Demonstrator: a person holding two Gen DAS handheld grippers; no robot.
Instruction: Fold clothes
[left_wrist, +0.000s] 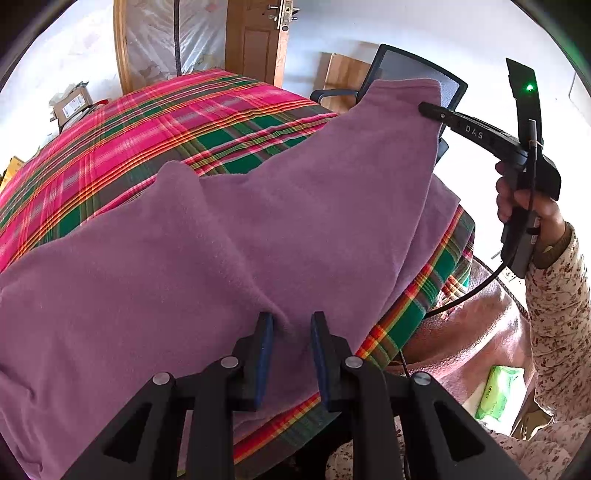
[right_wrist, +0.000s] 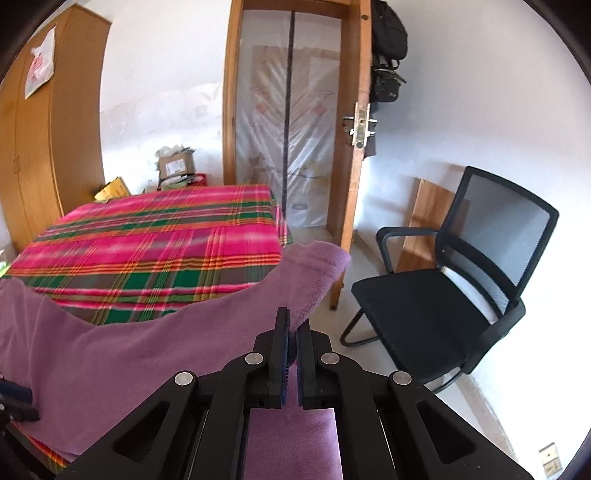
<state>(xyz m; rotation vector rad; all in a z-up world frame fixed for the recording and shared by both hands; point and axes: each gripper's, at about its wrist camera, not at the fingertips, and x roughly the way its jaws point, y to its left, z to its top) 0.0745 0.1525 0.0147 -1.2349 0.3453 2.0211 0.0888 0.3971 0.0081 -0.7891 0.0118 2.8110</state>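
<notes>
A purple fleece garment (left_wrist: 229, 236) lies spread over the near part of a plaid-covered bed (left_wrist: 155, 122). My right gripper (right_wrist: 293, 332) is shut on one corner of the purple garment (right_wrist: 155, 347) and holds it raised above the bed's right side. That right gripper (left_wrist: 430, 109), held by a hand, also shows in the left wrist view. My left gripper (left_wrist: 291, 325) sits low at the garment's near edge. Its fingers (left_wrist: 265, 332) stand apart, with fleece and a crease lying between them.
A black mesh office chair (right_wrist: 454, 295) stands right of the bed, beside a wooden door (right_wrist: 354, 147). A wardrobe (right_wrist: 40, 147) and boxes (right_wrist: 177, 166) are beyond the bed. A black cable (left_wrist: 476, 288) hangs from the right gripper. A green packet (left_wrist: 496, 391) lies at lower right.
</notes>
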